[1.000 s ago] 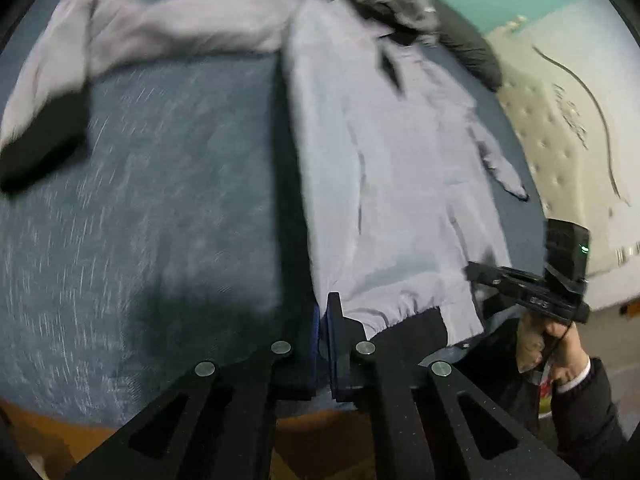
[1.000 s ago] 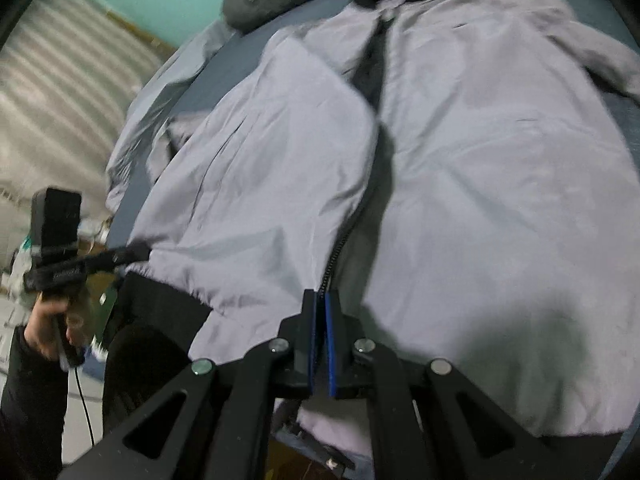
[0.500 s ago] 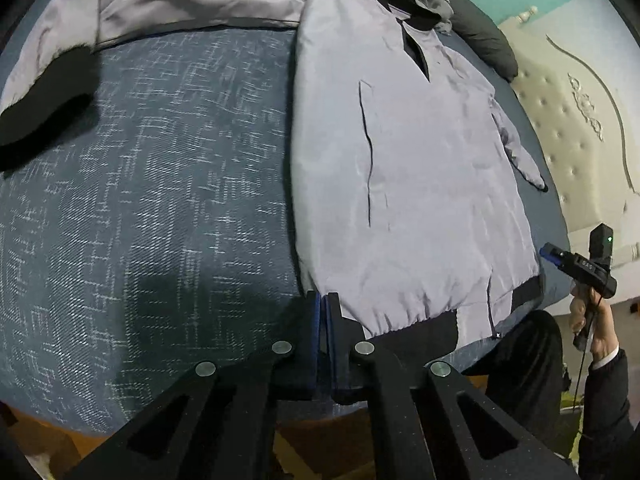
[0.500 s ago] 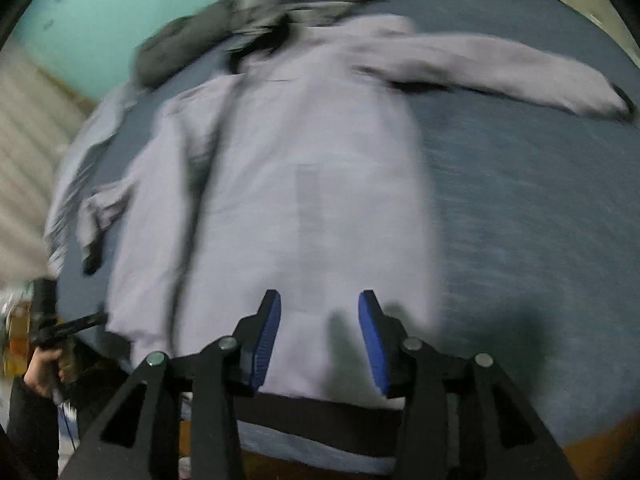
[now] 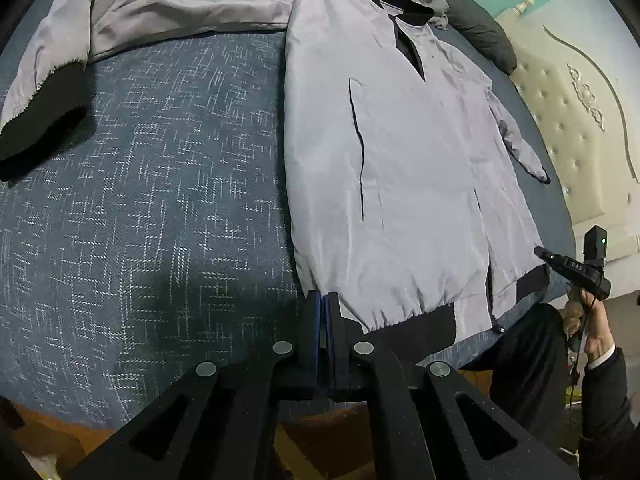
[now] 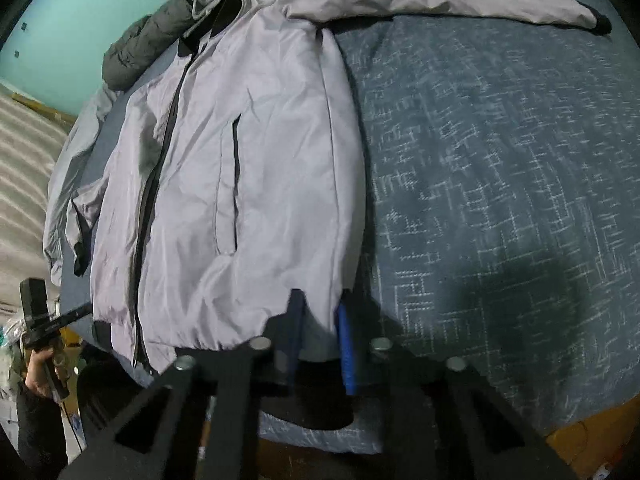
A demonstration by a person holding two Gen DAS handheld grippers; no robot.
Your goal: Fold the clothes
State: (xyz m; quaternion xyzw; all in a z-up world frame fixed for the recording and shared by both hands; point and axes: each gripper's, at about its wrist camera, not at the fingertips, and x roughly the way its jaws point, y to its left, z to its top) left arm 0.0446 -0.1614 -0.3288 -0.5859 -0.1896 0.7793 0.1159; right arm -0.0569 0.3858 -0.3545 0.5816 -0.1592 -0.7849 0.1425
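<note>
A: Right, the jacket [image 5: 404, 168] is spread face up on the bed [image 5: 160, 200], one sleeve [image 5: 160, 12] flung out far left of the left gripper [image 5: 323, 320]. Its jaws are pressed together, nothing between them, hem band [image 5: 416, 330] just right of the tips.

B: Risk there?

A: Pinched jaws can only push; they'd ruck the hem.

B: And the right gripper [image 6: 318, 344]?

A: Jaws apart, straddling the jacket's hem corner [image 6: 316, 320]; whether they touch it, can't tell. Slick shell. Judgement: a thin bite grabs only the top layer, so the zipper [image 6: 150, 196] side drags and the fold skews. The dark garment [image 6: 140, 46] ahead by the collar could snag.
</note>
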